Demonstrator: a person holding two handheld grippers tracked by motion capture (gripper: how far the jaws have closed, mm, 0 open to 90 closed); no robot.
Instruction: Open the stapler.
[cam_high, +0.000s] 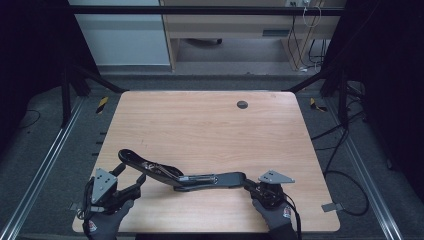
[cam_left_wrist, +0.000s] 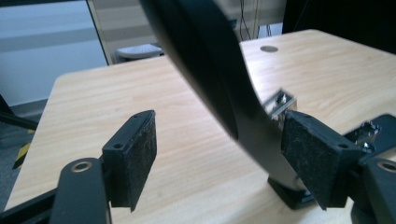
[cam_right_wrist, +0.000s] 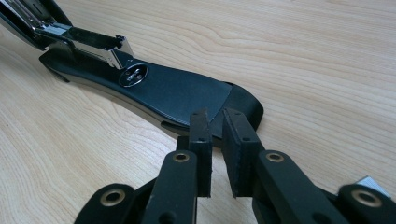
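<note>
Closest to the person's edge of the table (cam_high: 210, 120) are the two gloved hands, one gripper each. The left gripper (cam_high: 131, 176) sits at the near left corner with its jaws spread wide. In the left gripper view the two pads (cam_left_wrist: 140, 149) are far apart, and the stapler's raised black top arm (cam_left_wrist: 219, 79) runs up between them. That arm sits close against the right-hand pad; the other pad is well clear of it, with bare wood showing in the gap. I can't tell if the close pad actually touches.

The right gripper (cam_high: 251, 185) is at the near right, and it's on the end of the stapler's base (cam_right_wrist: 187, 95). In the right gripper view the jaws are nearly together, just a thin slot between the pads, and the tip of the base goes into them. Looks like a pinch on that edge, though the contact itself is hidden behind the pads.

The stapler (cam_high: 175, 175) itself lies open across the near-middle of the table, stretched between the two grippers. The base is flat on the wood, with the round metal anvil (cam_right_wrist: 133, 74) and the shiny magazine (cam_right_wrist: 84, 39) showing further along.

Way at the far side of the table there's a small dark cable hole (cam_high: 242, 104).
</note>
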